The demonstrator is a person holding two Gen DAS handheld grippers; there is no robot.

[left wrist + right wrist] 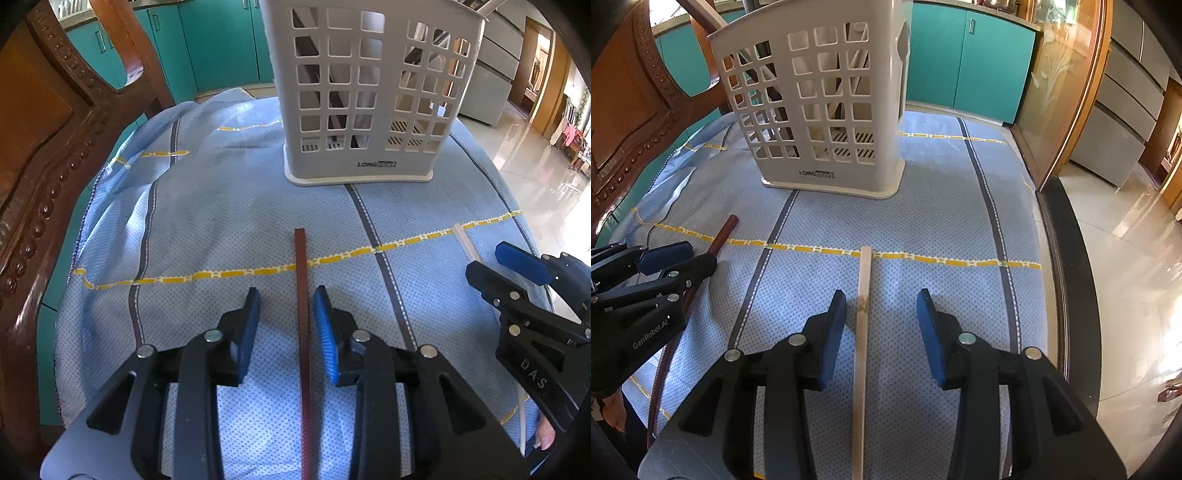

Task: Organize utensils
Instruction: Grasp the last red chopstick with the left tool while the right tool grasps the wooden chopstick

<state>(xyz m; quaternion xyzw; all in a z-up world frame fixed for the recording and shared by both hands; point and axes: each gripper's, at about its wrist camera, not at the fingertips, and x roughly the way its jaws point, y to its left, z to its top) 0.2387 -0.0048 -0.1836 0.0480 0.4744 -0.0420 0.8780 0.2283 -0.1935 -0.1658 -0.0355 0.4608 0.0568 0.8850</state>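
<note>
A dark red-brown chopstick (302, 295) lies on the blue cloth between the open fingers of my left gripper (286, 314), nearer the right pad. A pale wooden chopstick (863, 314) lies between the open fingers of my right gripper (882, 317), nearer the left pad. A grey perforated utensil basket (365, 96) stands upright ahead of both grippers and holds some sticks; it also shows in the right wrist view (820, 103). The right gripper (517, 269) shows at the right of the left wrist view, the left gripper (676, 262) at the left of the right wrist view.
A blue dotted cloth (207, 221) with yellow and grey stripes covers the table. A carved wooden chair (40, 147) stands at the left. Teal cabinets (967, 62) are behind. The table's right edge (1067, 280) drops to a tiled floor.
</note>
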